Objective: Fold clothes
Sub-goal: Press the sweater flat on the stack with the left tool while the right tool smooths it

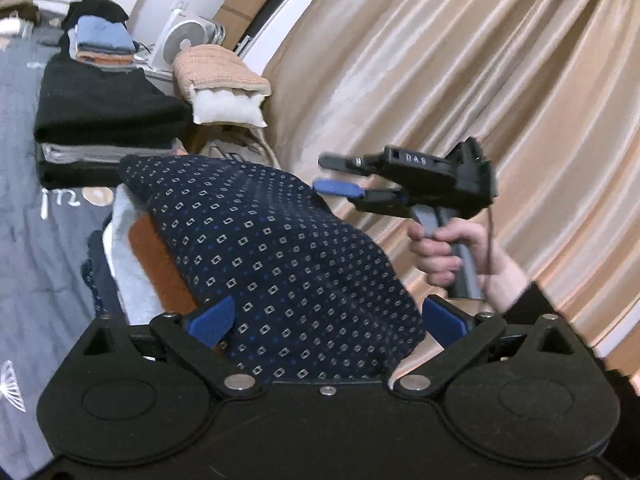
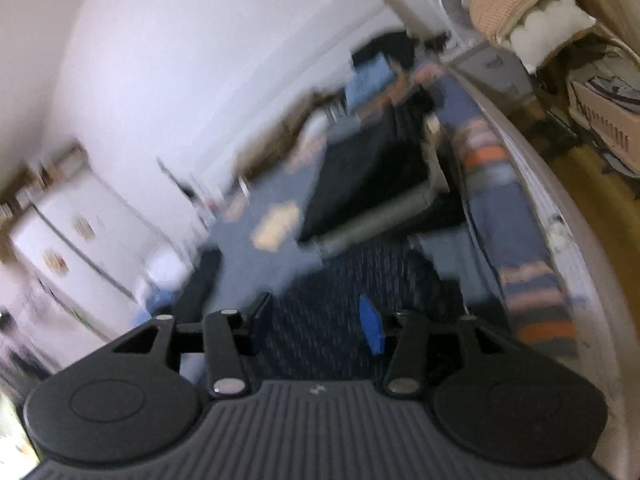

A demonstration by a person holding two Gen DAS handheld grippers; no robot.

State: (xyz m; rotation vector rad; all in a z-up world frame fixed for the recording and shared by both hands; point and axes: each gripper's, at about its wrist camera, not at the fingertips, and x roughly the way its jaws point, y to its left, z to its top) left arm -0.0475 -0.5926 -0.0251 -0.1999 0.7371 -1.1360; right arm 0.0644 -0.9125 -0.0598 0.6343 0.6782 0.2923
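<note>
the beige curtain [image 1: 460, 60] fills the space behind everything in my left wrist view, and the grey-blue bed cover [image 1: 24, 208] runs along the other side, carrying a stack of folded clothes [image 1: 104, 112] with a black piece on top. nearer to me, the navy patterned garment [image 1: 272, 248] lies draped over a pile of folded things (a rust-brown one and a pale grey one show under its edge). my left gripper [image 1: 324, 320] has its blue-padded fingers spread wide, one on each side of the garment's near end, not pinching it. my right gripper [image 1: 340, 176] hangs in the air just beside the garment's far edge, fingers apart and holding nothing, with my hand [image 1: 452, 252] wrapped round its handle. the right wrist view is heavily blurred, though the same navy cloth [image 2: 320, 312] shows between its open fingers.
</note>
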